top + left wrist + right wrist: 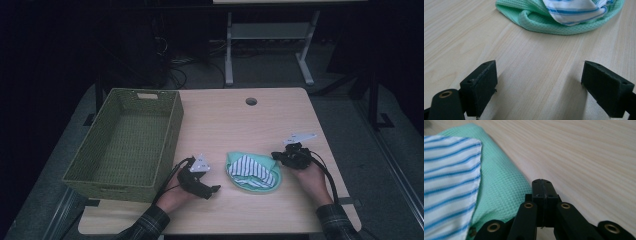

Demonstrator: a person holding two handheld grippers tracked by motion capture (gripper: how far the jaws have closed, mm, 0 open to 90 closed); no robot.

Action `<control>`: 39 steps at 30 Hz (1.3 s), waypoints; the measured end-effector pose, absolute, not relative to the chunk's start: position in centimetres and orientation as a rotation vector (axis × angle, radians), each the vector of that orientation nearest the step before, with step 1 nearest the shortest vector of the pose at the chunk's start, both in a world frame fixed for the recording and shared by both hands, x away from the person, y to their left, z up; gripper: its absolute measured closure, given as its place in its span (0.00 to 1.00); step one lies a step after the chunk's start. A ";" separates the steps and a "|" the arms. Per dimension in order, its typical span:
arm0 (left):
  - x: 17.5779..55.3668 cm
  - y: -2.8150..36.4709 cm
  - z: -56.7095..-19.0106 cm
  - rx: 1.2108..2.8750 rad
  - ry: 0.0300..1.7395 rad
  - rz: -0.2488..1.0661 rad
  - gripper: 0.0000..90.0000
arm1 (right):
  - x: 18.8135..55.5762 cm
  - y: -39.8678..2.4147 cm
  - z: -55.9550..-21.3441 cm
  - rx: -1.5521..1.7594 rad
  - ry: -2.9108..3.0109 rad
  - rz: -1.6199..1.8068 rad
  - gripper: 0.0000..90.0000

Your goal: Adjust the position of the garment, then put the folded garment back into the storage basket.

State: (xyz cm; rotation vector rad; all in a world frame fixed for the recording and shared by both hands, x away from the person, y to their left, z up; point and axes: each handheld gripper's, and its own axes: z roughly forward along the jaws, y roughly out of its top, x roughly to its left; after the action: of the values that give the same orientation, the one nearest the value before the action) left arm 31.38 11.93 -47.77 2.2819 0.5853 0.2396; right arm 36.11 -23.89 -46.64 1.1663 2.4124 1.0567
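- Green cloth (239,181) lying in a heap on the wooden desk (235,120), near the front edge, between the 2 grippers.
- White cloth with blue stripes (250,169) folded on top of the green cloth, touching it.
- Left gripper (214,190) low over the desk, just left of the cloth heap, held in the left hand (175,192).
- In the left gripper view, jaws wide open, nothing between them but bare desk (534,82); green cloth (536,20) and striped cloth (574,11) lying a little way ahead, apart from the jaws.
- Right gripper (274,155) at the right edge of the cloth heap, held in the right hand (310,175).
- In the right gripper view, right gripper (542,185) with jaws pressed tight together, holding nothing, tips just beside the rolled edge of the green cloth (499,192); cannot tell if touching it.
- Striped cloth (449,177) sitting to the left of those jaws, on the green cloth.
- Green woven basket (100,172) standing on the left part of the desk, well apart from the cloths.
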 end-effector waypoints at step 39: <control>31.7 11.8 -47.0 2.294 0.660 0.218 0.15 | 30.5 -27.4 -46.5 1.216 2.327 1.087 0.57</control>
State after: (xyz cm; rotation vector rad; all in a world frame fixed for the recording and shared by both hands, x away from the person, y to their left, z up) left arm 31.70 11.83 -46.99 2.2944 0.6597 0.2184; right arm 30.50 -27.35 -46.53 1.2157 2.3271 1.0868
